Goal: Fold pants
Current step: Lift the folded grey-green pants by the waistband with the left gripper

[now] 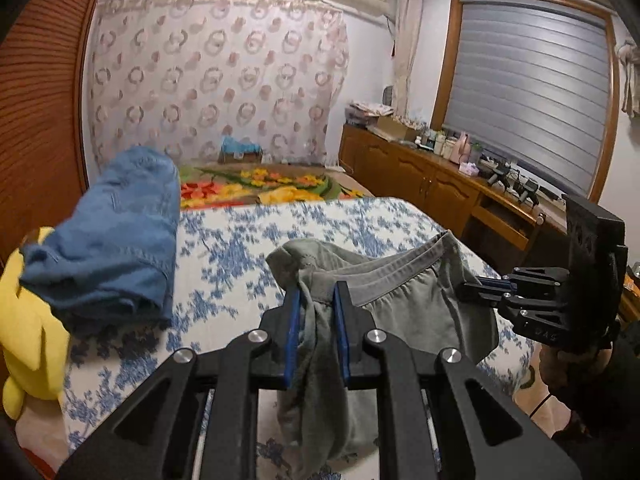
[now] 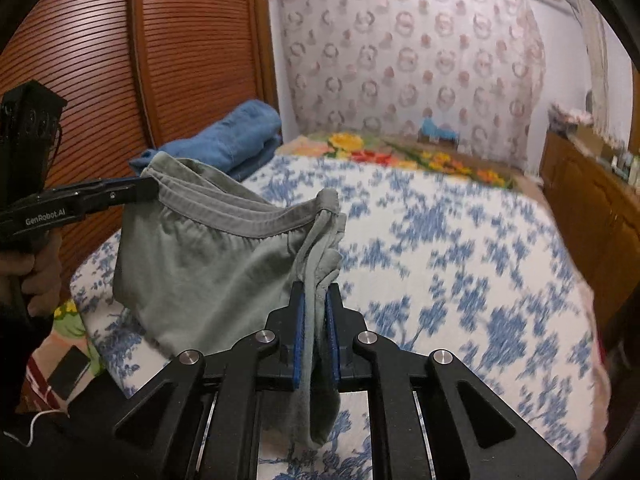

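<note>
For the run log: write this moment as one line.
stage: lifting | left gripper: shut on grey pants waistband | right gripper: shut on waistband's other end | pants: hanging between grippers above floral bedspread

I read "GenRobot.AI" in pale letters on my left gripper point(image 2: 148, 190), along its black arm; nothing else is legible.

black left hand-held gripper point(image 1: 316, 300) with blue pads point(image 1: 293, 332); silver screws point(image 1: 257, 336); right hand-held gripper point(image 2: 316, 308) alike; dark sleeves.
</note>
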